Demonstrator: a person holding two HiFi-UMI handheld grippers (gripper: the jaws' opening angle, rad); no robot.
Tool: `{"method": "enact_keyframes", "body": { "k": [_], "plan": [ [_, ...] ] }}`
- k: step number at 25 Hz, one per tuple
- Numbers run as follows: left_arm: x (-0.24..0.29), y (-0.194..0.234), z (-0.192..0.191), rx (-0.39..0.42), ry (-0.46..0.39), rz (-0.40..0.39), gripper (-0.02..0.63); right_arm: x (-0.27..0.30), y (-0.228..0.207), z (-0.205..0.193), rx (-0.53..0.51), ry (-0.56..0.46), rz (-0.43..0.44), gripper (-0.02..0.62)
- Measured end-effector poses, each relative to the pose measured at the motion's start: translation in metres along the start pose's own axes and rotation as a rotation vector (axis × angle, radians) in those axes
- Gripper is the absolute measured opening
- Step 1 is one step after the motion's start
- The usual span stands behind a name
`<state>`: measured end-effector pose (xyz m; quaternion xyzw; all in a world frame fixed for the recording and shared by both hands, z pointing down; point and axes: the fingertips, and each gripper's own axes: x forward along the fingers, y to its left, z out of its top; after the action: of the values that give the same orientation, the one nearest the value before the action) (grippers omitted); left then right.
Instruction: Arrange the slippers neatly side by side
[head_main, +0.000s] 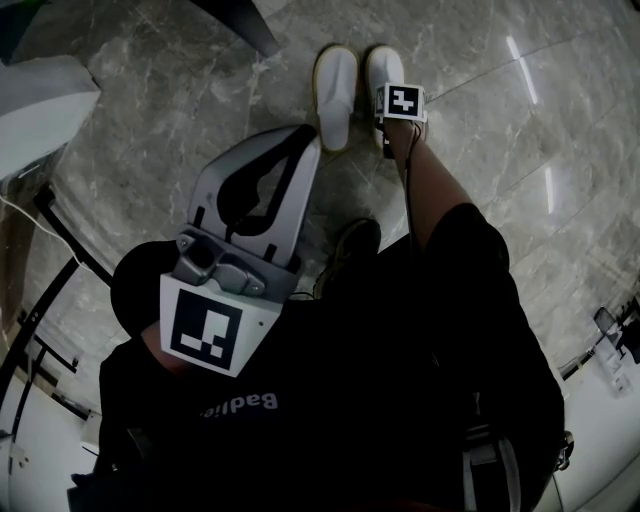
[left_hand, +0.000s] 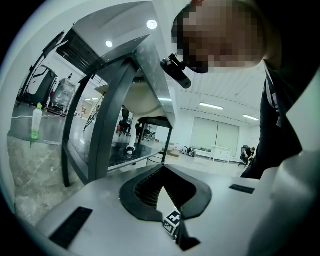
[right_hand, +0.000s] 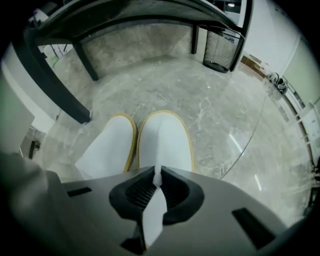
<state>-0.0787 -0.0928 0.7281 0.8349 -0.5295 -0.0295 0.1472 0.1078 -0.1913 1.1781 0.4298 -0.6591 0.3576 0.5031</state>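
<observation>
Two white slippers with yellow-edged soles lie side by side on the marble floor, toes pointing away from me: the left slipper (head_main: 335, 90) (right_hand: 111, 147) and the right slipper (head_main: 384, 70) (right_hand: 165, 142). My right gripper (head_main: 392, 122) (right_hand: 157, 172) points steeply down over the right slipper's near end, shut on a white fold of that slipper's upper. My left gripper (head_main: 303, 140) (left_hand: 162, 170) is held up and roughly level, well away from the slippers. Its jaws meet at the tips with nothing between them.
A dark table leg (head_main: 250, 25) (right_hand: 55, 85) stands just beyond and to the left of the slippers. A wire mesh bin (right_hand: 222, 47) sits further back. The person's dark shoe (head_main: 350, 250) is on the floor nearer me. A white object (head_main: 40, 110) is at far left.
</observation>
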Motion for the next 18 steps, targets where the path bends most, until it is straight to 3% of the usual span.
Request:
{"method": "enact_keyframes", "body": {
  "k": [2, 9, 13, 18],
  "plan": [
    [0.000, 0.001, -0.001, -0.002, 0.003, -0.002, -0.006, 0.006, 0.009, 0.006, 0.029, -0.041, 0.051, 0.018],
    [-0.003, 0.003, 0.002, -0.022, -0.012, -0.015, -0.006, -0.005, 0.022, -0.009, 0.179, 0.028, 0.042, 0.018],
    [-0.004, 0.006, 0.002, -0.026, -0.014, -0.016, -0.006, 0.000, 0.028, -0.011, 0.168, 0.031, 0.042, 0.018],
    [-0.006, 0.008, 0.004, -0.027, -0.021, -0.017, -0.006, 0.010, 0.040, 0.001, 0.079, -0.028, 0.092, 0.023]
  ]
}}
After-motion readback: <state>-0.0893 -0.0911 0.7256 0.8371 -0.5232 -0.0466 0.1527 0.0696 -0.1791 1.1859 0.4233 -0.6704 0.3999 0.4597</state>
